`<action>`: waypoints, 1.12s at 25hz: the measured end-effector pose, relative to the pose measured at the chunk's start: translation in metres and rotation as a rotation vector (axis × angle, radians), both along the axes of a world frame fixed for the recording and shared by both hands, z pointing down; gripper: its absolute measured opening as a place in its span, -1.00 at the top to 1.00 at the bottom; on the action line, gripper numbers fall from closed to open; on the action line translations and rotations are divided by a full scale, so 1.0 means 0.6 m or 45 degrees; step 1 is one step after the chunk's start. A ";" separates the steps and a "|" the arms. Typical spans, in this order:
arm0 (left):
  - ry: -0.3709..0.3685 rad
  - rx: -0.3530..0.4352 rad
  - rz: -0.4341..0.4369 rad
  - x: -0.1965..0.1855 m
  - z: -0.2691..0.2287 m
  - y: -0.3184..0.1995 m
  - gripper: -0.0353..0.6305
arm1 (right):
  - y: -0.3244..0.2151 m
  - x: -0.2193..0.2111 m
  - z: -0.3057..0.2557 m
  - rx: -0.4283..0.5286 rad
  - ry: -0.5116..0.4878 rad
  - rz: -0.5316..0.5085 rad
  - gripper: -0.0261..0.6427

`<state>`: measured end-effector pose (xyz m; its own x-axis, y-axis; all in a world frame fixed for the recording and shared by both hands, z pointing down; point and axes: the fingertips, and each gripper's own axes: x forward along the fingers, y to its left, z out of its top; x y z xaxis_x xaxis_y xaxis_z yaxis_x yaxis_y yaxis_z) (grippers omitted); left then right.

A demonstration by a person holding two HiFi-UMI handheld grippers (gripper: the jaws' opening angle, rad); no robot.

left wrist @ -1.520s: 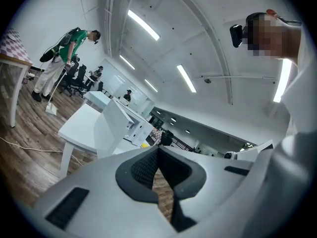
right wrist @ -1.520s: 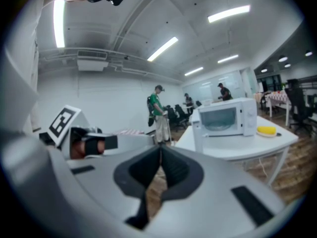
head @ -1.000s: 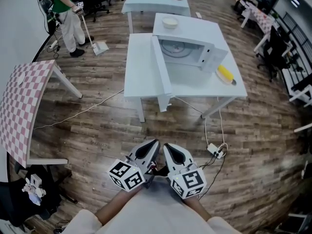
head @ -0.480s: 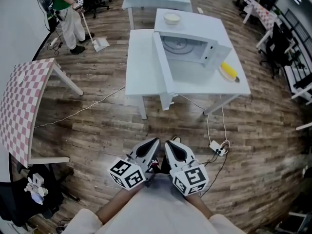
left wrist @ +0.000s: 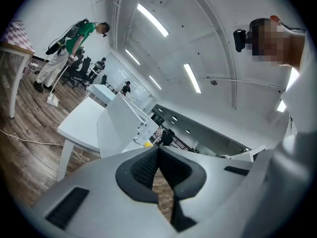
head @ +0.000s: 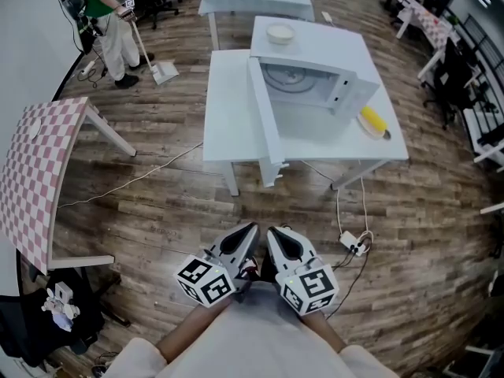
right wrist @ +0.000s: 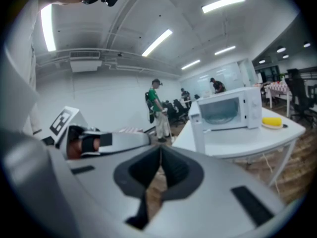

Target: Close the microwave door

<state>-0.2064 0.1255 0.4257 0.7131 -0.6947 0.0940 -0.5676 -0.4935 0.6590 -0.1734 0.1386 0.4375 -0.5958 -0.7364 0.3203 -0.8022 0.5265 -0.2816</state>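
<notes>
A white microwave (head: 309, 79) stands on a white table (head: 339, 144) far ahead of me. Its door (head: 264, 120) hangs wide open, swung out to the left past the table's front edge. My left gripper (head: 250, 231) and right gripper (head: 272, 233) are held side by side low in the head view, close to my body and well short of the table. Both are shut with nothing in them. The left gripper view shows its tips (left wrist: 158, 150) meeting, with the door (left wrist: 119, 128) beyond. The right gripper view shows closed tips (right wrist: 161, 150) and the microwave (right wrist: 229, 112).
A bowl (head: 279, 32) sits on top of the microwave and a yellow item (head: 372, 121) lies on the table's right. A second white table (head: 228, 105) adjoins on the left. A power strip with cables (head: 353, 244) lies on the floor. A pink-checked table (head: 35, 172) stands left; a person sweeps (head: 106, 22) far left.
The table and microwave have slid slightly lower and nearer in the head view. Both grippers keep their place and stay shut.
</notes>
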 end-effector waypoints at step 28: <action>-0.047 -0.029 -0.052 0.043 0.011 -0.137 0.84 | -0.148 0.075 -0.006 -0.010 -0.004 -0.021 0.85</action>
